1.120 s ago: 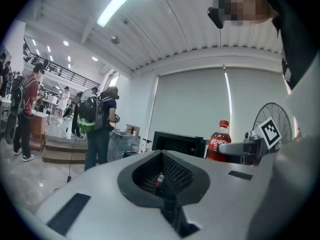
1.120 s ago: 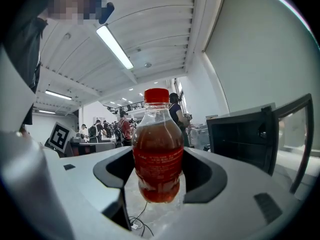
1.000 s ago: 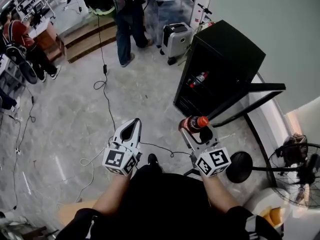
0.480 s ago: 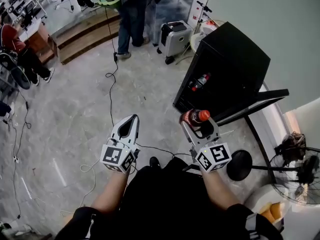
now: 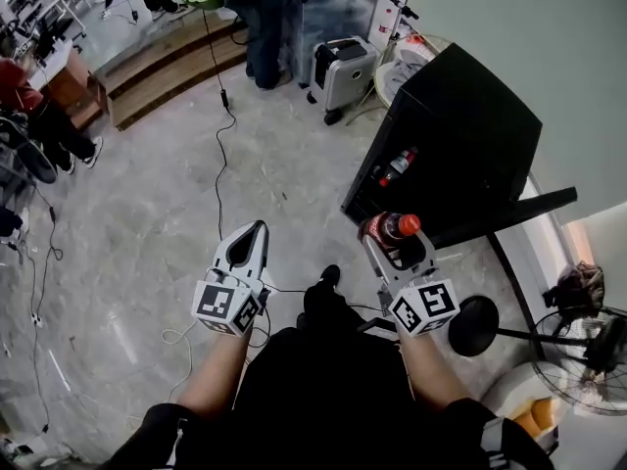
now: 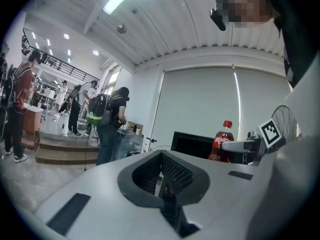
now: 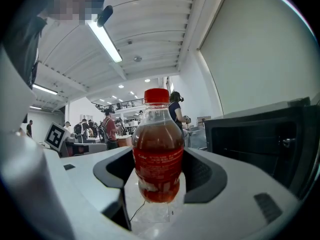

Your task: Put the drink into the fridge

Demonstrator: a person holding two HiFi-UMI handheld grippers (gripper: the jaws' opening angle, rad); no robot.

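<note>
Grey marble floor [image 5: 147,243] spreads below. The red-capped drink bottle [image 5: 392,229] stands upright, clamped between the right gripper's [image 5: 398,242] jaws. Just ahead of it is the black fridge [image 5: 460,135], door open. Alongside, the left gripper [image 5: 257,229] is closed on nothing.

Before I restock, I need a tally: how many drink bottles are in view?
2. One bottle sits clamped in the right gripper; a second bottle lies inside the black fridge. Others may be hidden deeper inside.
</note>
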